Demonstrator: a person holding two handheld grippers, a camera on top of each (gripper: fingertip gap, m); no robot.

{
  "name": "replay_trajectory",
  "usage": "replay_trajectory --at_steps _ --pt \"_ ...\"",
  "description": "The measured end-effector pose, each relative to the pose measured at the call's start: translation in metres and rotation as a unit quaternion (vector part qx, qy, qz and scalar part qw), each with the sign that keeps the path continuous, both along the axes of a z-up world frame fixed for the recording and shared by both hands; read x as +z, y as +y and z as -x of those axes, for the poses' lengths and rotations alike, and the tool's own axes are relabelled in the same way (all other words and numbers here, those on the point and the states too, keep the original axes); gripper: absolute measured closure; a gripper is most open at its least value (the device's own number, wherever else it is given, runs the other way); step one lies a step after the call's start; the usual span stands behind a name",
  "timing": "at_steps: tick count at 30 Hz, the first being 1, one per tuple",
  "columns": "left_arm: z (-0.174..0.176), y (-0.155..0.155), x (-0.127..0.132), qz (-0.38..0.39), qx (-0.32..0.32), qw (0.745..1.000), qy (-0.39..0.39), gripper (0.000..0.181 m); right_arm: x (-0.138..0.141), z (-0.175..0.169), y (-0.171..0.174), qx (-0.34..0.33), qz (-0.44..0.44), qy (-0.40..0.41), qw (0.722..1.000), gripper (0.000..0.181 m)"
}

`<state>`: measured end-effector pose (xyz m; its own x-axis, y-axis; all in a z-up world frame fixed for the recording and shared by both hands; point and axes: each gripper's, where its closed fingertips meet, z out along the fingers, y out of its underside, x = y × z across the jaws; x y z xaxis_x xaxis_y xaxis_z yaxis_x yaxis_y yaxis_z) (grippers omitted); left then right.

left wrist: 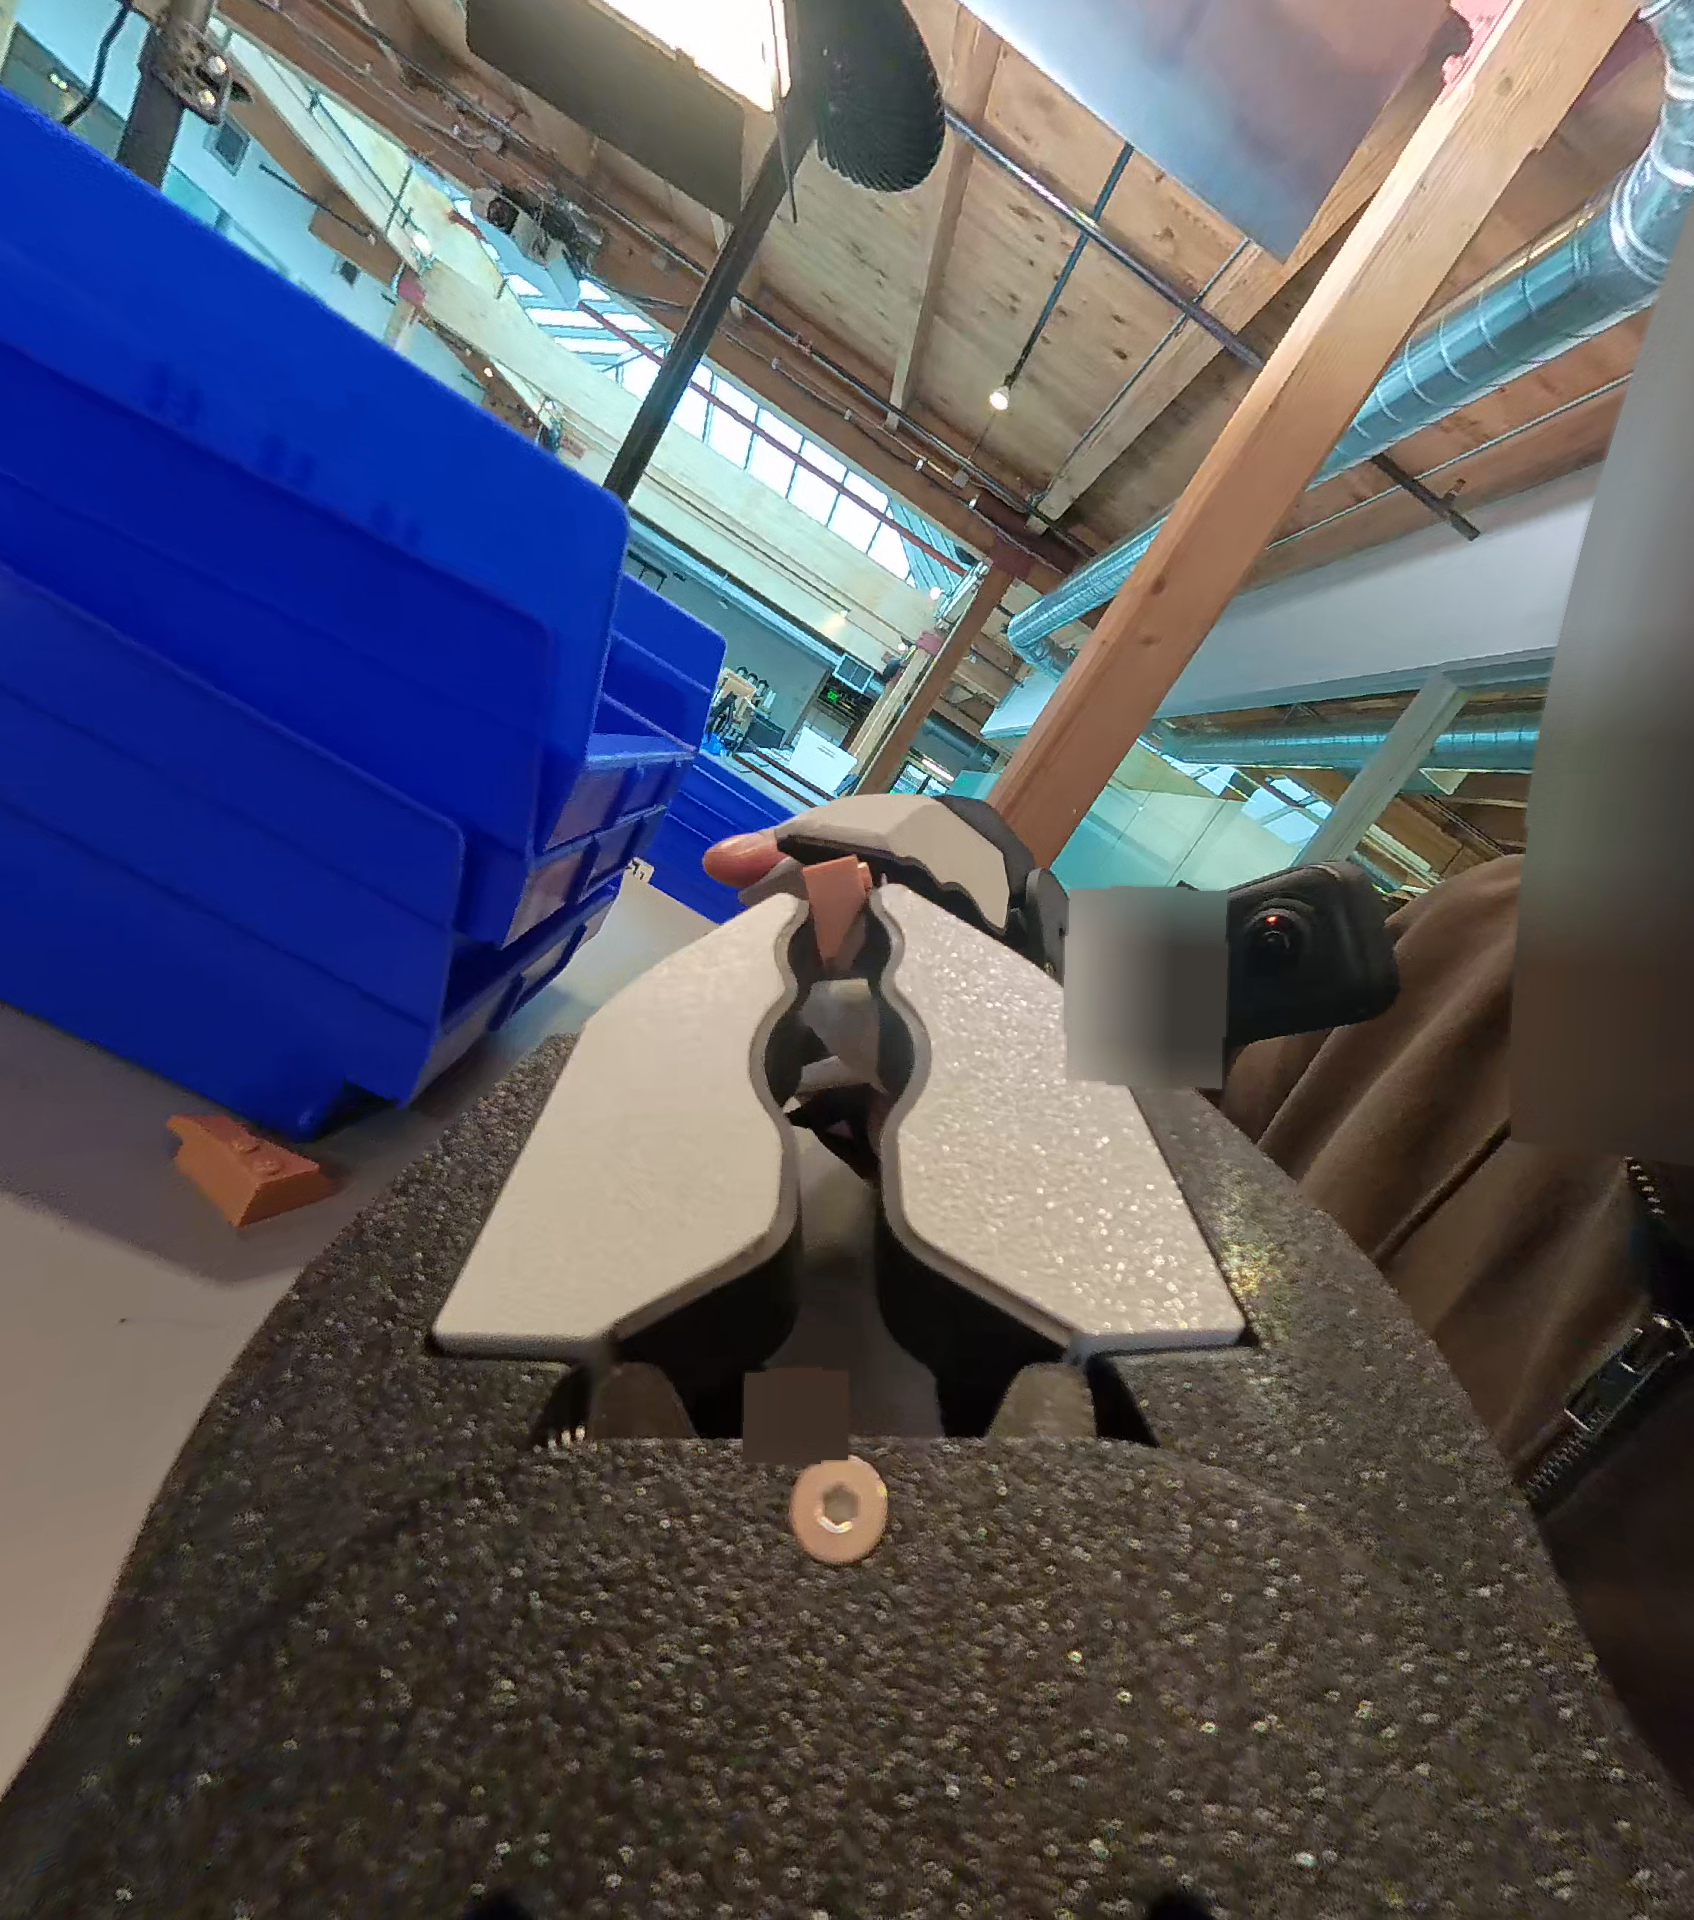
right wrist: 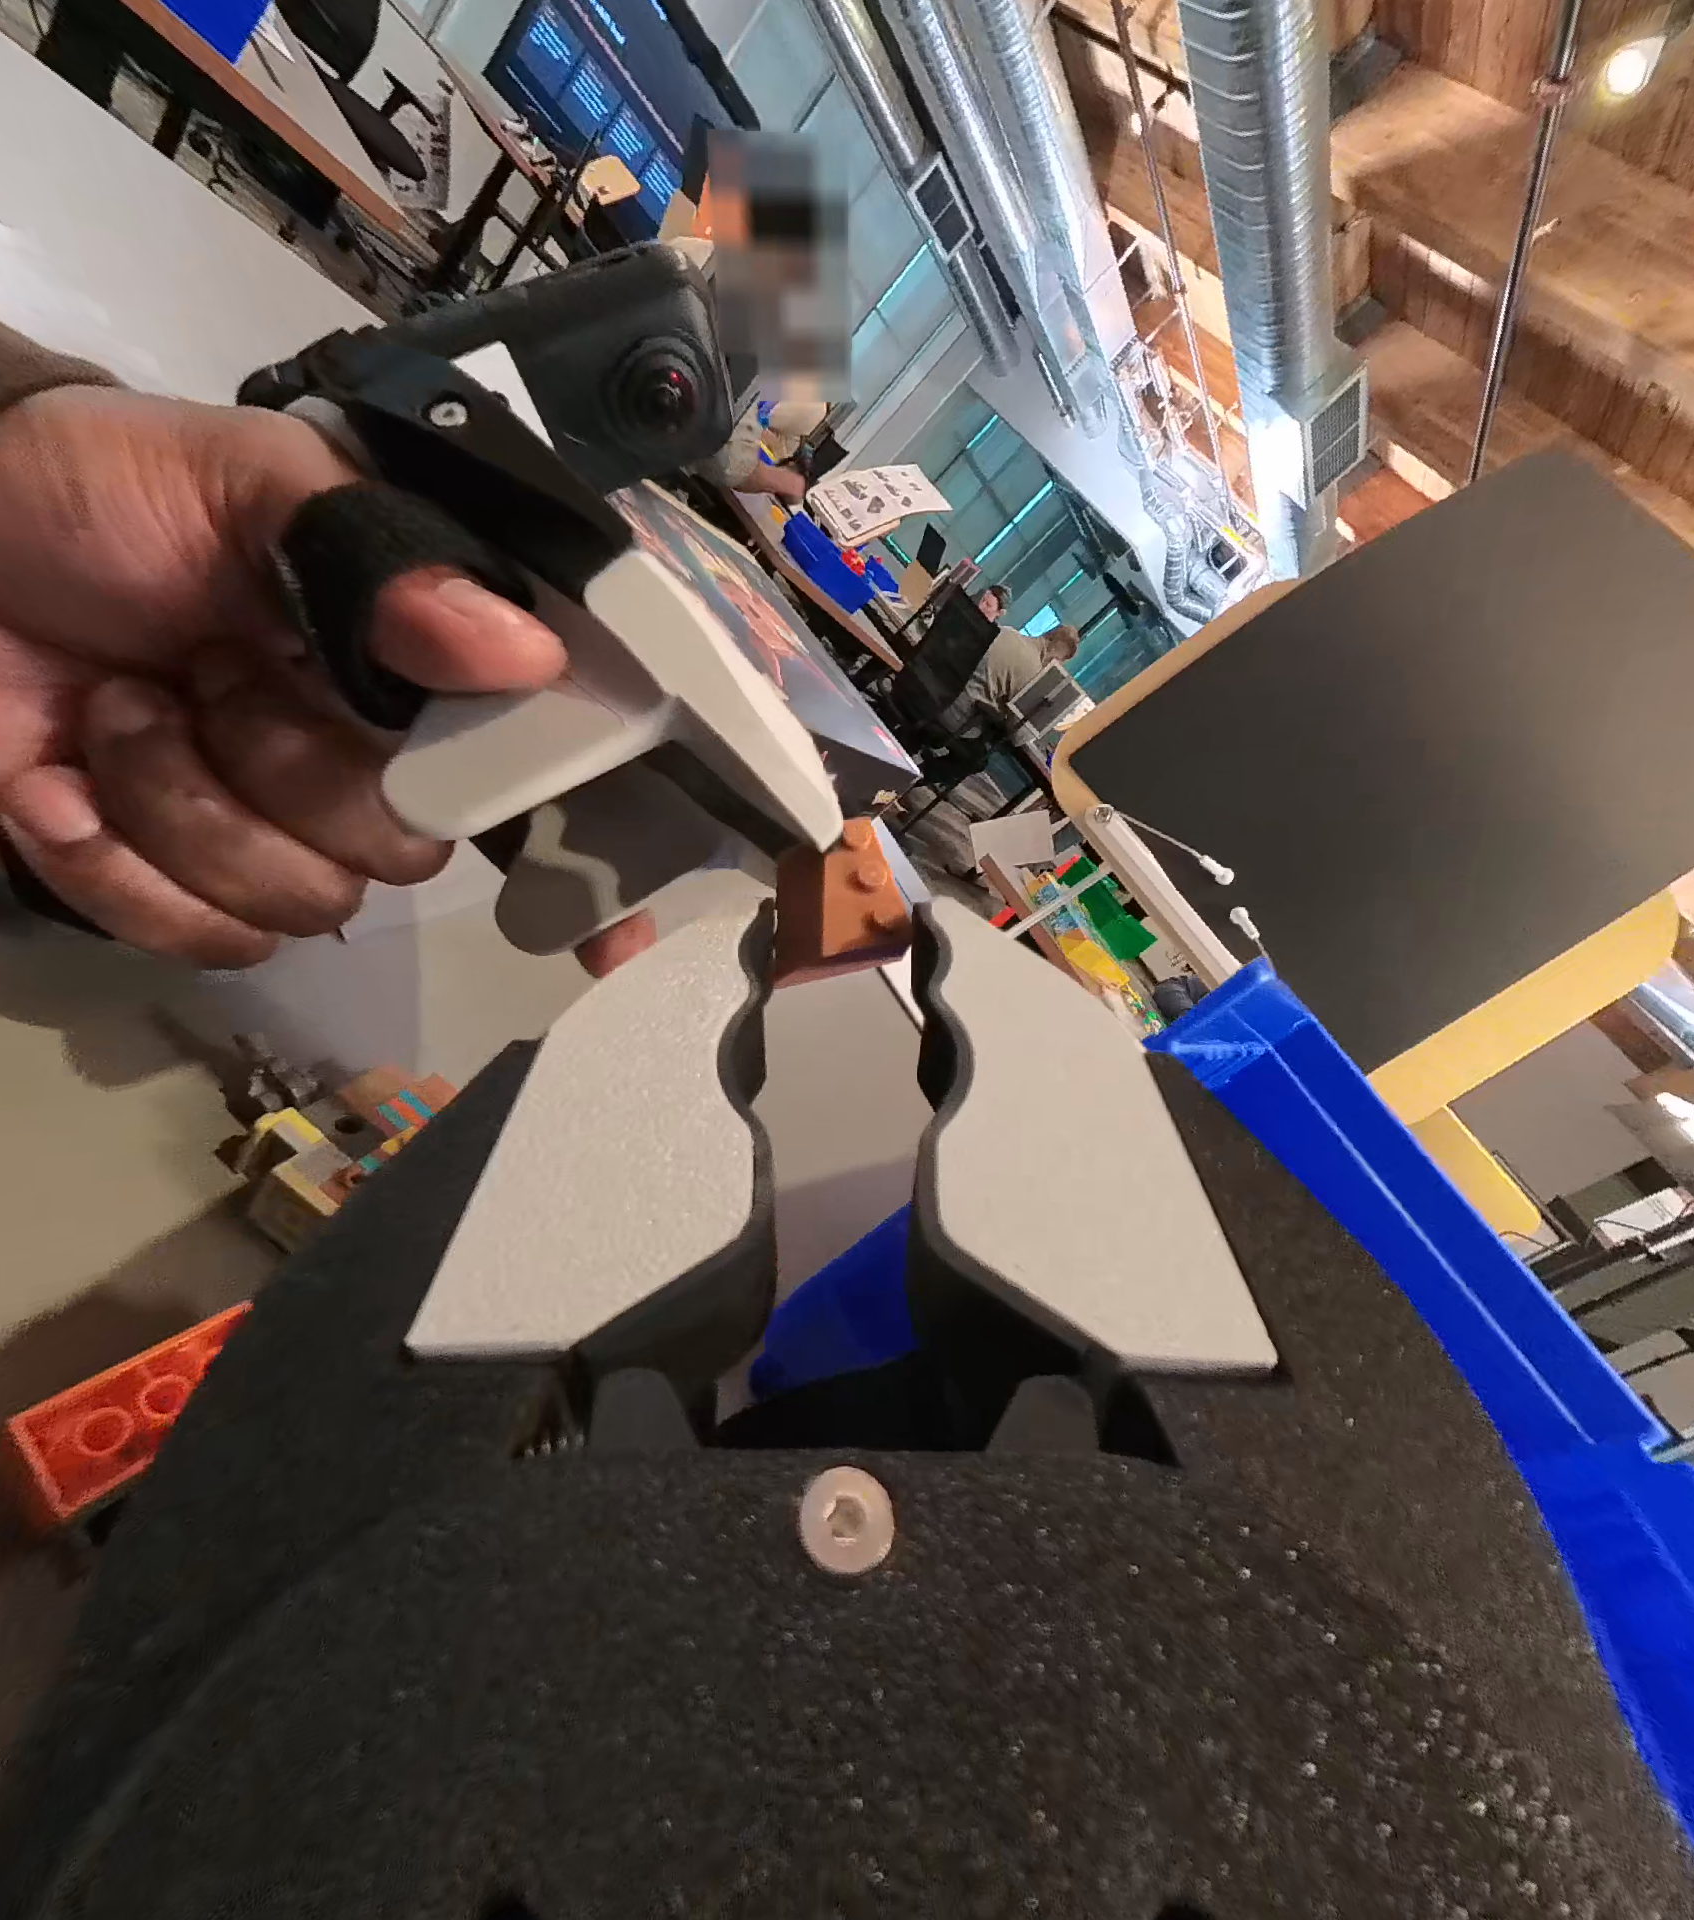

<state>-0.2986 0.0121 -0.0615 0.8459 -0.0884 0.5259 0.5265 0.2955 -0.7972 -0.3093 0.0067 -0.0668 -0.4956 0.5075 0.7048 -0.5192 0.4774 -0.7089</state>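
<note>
Stacked blue bins (left wrist: 199,644), orange brick (right wrist: 110,1423), black board (right wrist: 1445,748), ceiling ducts (right wrist: 1248,208)

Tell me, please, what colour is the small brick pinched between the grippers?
Brown brick, clearest in the right wrist view.

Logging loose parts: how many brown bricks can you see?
2. One brown brick is pinched at both grippers' tips; another lies on the table beside the blue bins. More may be hidden.

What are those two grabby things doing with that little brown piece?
A person holds a gripper in each hand. Both have their fingers on one small brown toy brick: the left gripper is pinched shut on it, and the right gripper has it between its fingertips too. Another brown brick lies on the table beside stacked blue bins.
</note>
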Motion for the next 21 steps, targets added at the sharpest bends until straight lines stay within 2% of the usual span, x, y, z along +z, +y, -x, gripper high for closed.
replay_trajectory --at_steps 2,4,6,8,11,14,17,19,21 --pt "0.003 -0.003 0.005 -0.012 0.014 1.0 0.0 0.173 0.016 0.007 0.011 -0.026 0.016 0.03 0.999 0.156" --pt "0.007 -0.007 0.006 -0.018 0.021 1.0 -0.007 0.173 0.045 0.034 0.045 -0.114 0.06 0.053 0.99 0.156" --pt "0.01 -0.008 0.004 -0.019 0.018 0.999 -0.022 0.173 0.054 0.07 0.083 -0.193 0.088 -0.008 0.977 0.152" --pt "0.01 -0.006 0.001 -0.015 0.015 0.999 -0.03 0.174 0.045 0.088 0.101 -0.217 0.101 -0.086 0.967 0.126" --pt "0.013 -0.005 -0.004 0.008 0.027 0.999 -0.029 0.174 0.043 0.071 0.09 -0.173 0.098 -0.074 0.977 0.133" --pt "0.024 -0.007 -0.014 0.053 0.055 0.997 -0.034 0.174 0.023 0.035 0.044 -0.065 0.022 -0.08 0.994 0.146" --pt "0.036 -0.01 -0.032 0.142 0.096 0.985 -0.019 0.173 -0.018 0.006 0.012 0.018 -0.063 -0.141 0.988 0.148" --pt "0.042 -0.01 -0.044 0.21 0.121 0.97 0.013 0.172 -0.035 0.001 0.01 0.035 -0.086 -0.164 0.982 0.15" --pt "0.051 -0.008 -0.063 0.303 0.139 0.942 0.035 0.168 -0.043 0.002 0.015 0.041 -0.084 -0.186 0.978 0.152"
